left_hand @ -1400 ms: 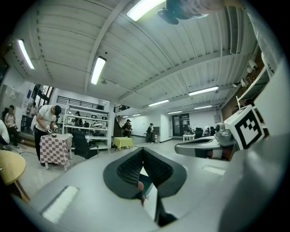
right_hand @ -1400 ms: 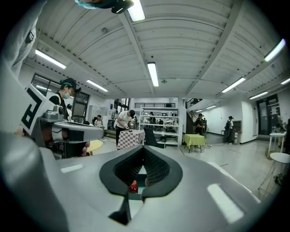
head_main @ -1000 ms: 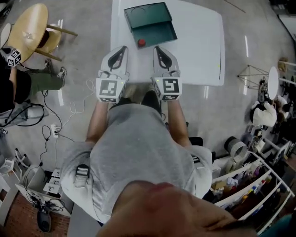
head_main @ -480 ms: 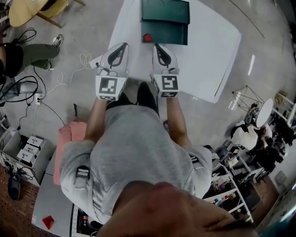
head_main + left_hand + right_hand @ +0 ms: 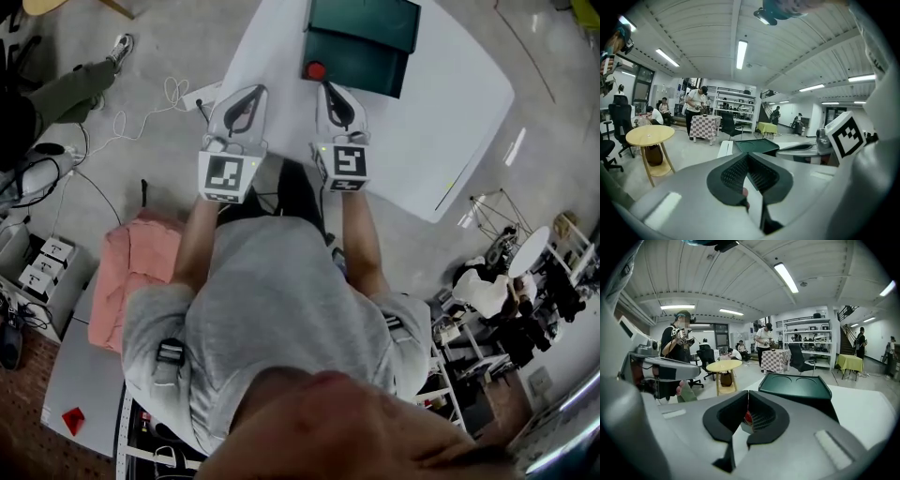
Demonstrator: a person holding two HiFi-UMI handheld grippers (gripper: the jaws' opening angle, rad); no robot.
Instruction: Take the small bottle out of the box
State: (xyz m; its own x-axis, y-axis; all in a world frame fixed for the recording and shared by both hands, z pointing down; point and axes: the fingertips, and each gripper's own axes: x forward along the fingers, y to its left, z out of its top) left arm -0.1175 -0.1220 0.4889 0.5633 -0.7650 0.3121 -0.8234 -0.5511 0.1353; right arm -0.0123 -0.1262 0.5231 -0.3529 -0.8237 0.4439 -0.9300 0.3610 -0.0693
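Note:
A dark green box (image 5: 361, 42) with its lid raised stands on the white table (image 5: 450, 112). The small bottle's red cap (image 5: 316, 70) shows at the box's near left corner; whether it sits inside the rim I cannot tell. My left gripper (image 5: 251, 91) and right gripper (image 5: 330, 89) are side by side just short of the box, both shut and empty. In the right gripper view the shut right gripper (image 5: 748, 394) points at the red cap (image 5: 748, 417), with the box (image 5: 797, 387) behind it. The left gripper (image 5: 747, 154) aims past the box (image 5: 757, 146).
A pink cloth (image 5: 141, 272) lies at the person's left, and cables (image 5: 141, 112) trail over the floor beside the table. A round yellow table (image 5: 649, 135) and several people stand across the room. Shelves with clutter (image 5: 487, 375) are at the right.
The head view has swung, so the table and box now sit higher and farther right. Both grippers stay shut and have edged closer to the box.

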